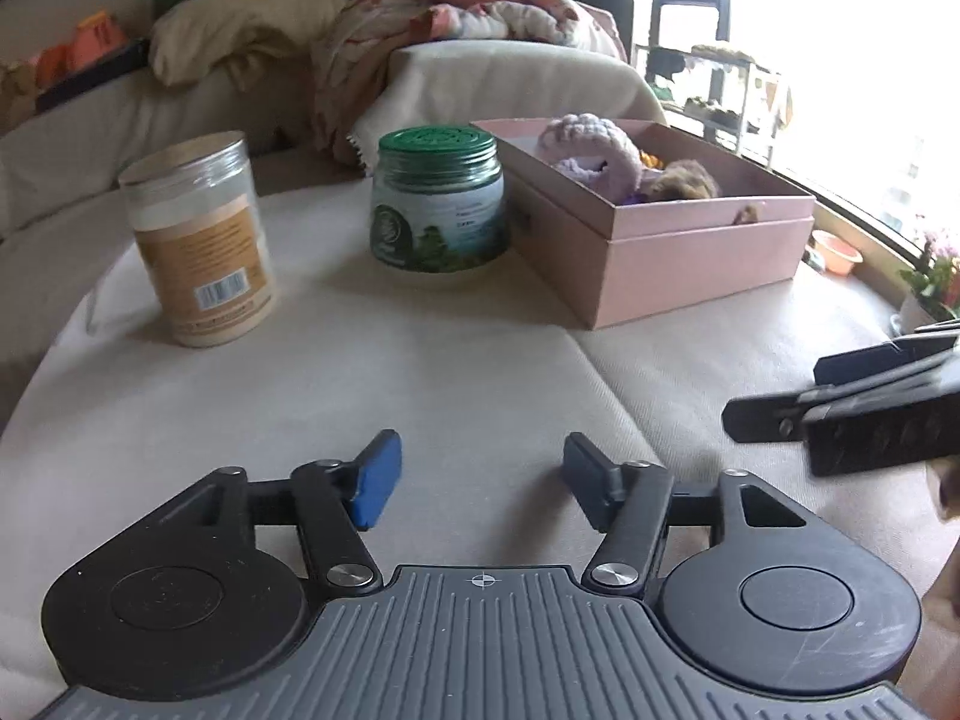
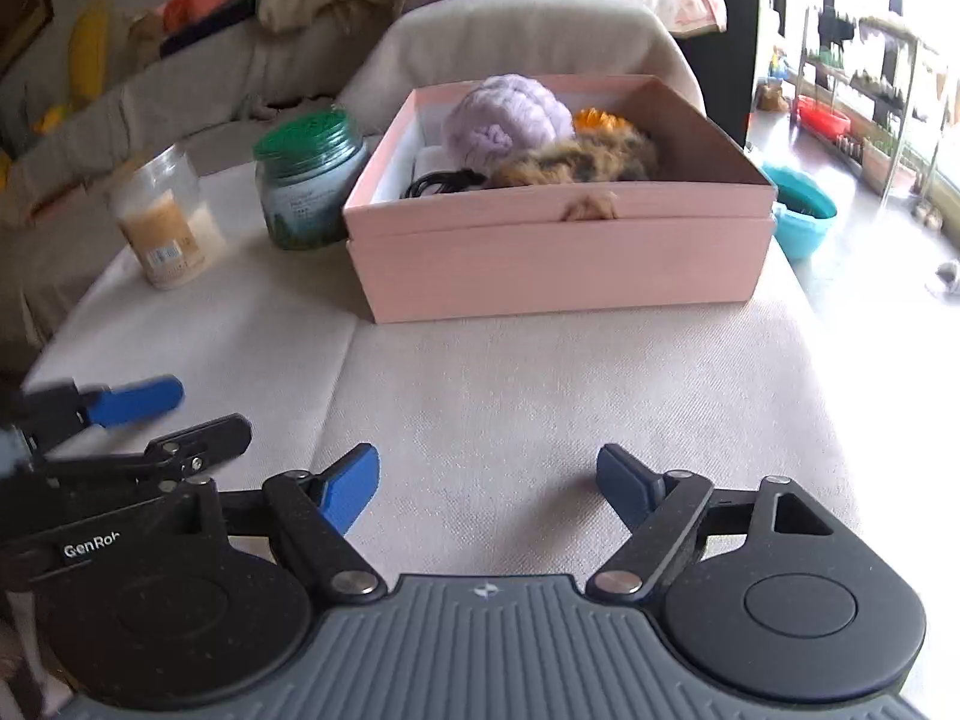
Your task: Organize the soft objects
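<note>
A pink box (image 2: 558, 258) stands on the cream cushion surface, also in the left wrist view (image 1: 690, 252). Inside lie a lilac knitted item (image 2: 507, 120), a brown furry item (image 2: 582, 162), something orange (image 2: 594, 118) and a black cord (image 2: 444, 182). A tuft of brown fur hangs over the front wall. My left gripper (image 1: 480, 486) is open and empty above the cushion, well short of the box. My right gripper (image 2: 489, 489) is open and empty in front of the box. The right gripper shows at the left view's right edge (image 1: 774, 396).
A green-lidded jar (image 1: 438, 198) and a clear tub with a tan label (image 1: 201, 240) stand left of the box. Pillows and a floral blanket (image 1: 456, 6) are piled behind. A teal bowl (image 2: 801, 213) sits beyond the cushion's right edge.
</note>
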{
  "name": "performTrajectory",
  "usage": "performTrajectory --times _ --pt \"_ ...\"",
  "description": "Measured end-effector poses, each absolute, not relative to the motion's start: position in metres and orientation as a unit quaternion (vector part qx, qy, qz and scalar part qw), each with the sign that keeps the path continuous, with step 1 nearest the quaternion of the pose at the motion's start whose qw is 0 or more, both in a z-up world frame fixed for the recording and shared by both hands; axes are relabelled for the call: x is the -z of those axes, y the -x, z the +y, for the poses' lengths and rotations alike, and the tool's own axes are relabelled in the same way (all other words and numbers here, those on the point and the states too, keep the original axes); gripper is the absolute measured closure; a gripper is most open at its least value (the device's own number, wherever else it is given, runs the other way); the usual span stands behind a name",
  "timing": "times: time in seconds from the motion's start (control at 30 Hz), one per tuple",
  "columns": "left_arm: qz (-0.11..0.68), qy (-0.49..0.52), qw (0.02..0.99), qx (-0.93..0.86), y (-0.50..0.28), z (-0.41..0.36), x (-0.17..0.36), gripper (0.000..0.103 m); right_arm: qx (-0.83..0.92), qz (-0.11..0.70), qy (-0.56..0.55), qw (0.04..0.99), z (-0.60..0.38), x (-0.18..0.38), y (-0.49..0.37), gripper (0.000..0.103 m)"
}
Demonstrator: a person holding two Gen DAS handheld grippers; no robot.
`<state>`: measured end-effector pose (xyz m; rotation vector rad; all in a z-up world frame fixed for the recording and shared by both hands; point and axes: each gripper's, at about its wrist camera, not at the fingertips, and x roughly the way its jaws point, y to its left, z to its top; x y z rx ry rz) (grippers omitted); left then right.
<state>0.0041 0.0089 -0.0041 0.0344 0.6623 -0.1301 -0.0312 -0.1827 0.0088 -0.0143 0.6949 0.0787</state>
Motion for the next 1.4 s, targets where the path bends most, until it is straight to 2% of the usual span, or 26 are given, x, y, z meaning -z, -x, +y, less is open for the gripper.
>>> performTrajectory --times 0.03,0.17,0.47,1.4 --pt "0.323 -0.008 0.945 0.054 -0.004 0.007 0.004 0.036 -0.032 0.34 0.019 0.94 -0.18 -0.007 0.032 0.02" --pt "0.31 -0.006 0.95 0.022 -0.003 -0.002 0.006 0.036 0.002 0.327 0.035 0.944 -0.179 0.0 0.031 0.0" --pt "0.31 -0.003 0.951 0.017 -0.002 -0.002 0.005 0.036 0.024 0.275 0.02 0.961 -0.184 0.014 0.038 0.0" --pt "0.31 -0.003 0.95 0.017 -0.002 -0.002 0.006 0.036 0.025 0.275 0.018 0.961 -0.184 0.013 0.037 0.0"
